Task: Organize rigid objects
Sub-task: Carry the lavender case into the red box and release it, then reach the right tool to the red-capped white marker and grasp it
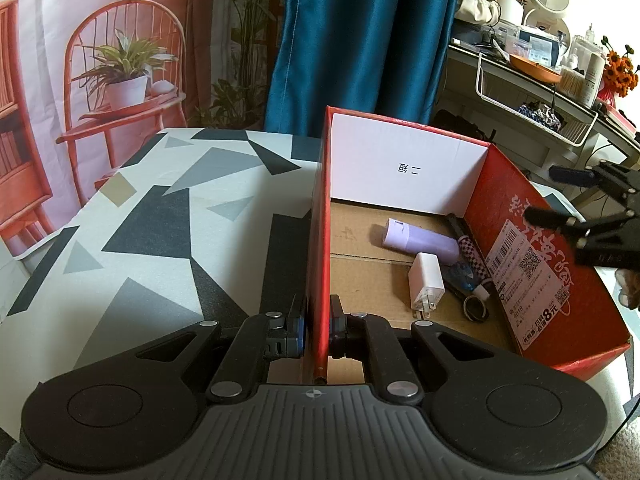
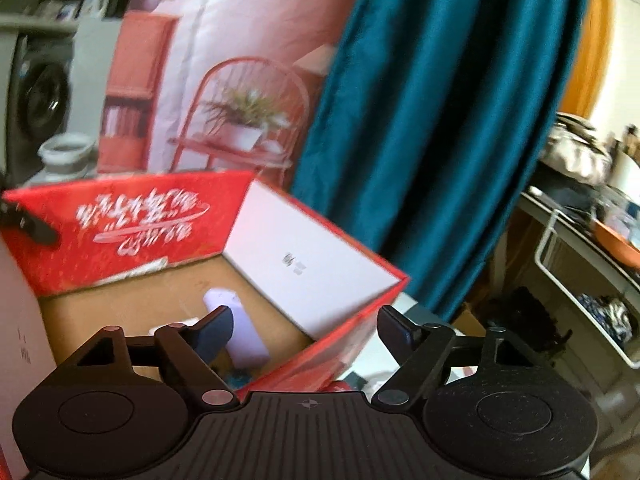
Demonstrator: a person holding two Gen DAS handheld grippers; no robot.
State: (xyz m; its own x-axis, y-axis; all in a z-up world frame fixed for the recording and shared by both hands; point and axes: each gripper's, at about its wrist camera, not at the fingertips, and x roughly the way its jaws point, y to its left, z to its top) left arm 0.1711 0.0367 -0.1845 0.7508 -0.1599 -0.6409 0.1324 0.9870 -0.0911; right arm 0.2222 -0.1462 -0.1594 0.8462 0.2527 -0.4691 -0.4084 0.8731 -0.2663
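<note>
A red cardboard box (image 1: 516, 216) with a brown floor stands on the patterned table. Inside lie a lilac tube (image 1: 420, 240), a white plug charger (image 1: 426, 284), a checkered pen (image 1: 474, 256) and small scissors (image 1: 476, 308). My left gripper (image 1: 318, 326) is shut on the box's near left wall (image 1: 318, 240). My right gripper (image 2: 308, 326) is open and empty, held above the box's right wall (image 2: 340, 344); it also shows in the left wrist view (image 1: 560, 196). The lilac tube (image 2: 248, 336) shows below it.
The table (image 1: 160, 220) has a grey, black and white geometric cloth. A blue curtain (image 1: 360, 40) hangs behind the box. A cluttered shelf unit (image 1: 540, 80) stands at the right. A printed backdrop (image 1: 100, 60) hangs at the left.
</note>
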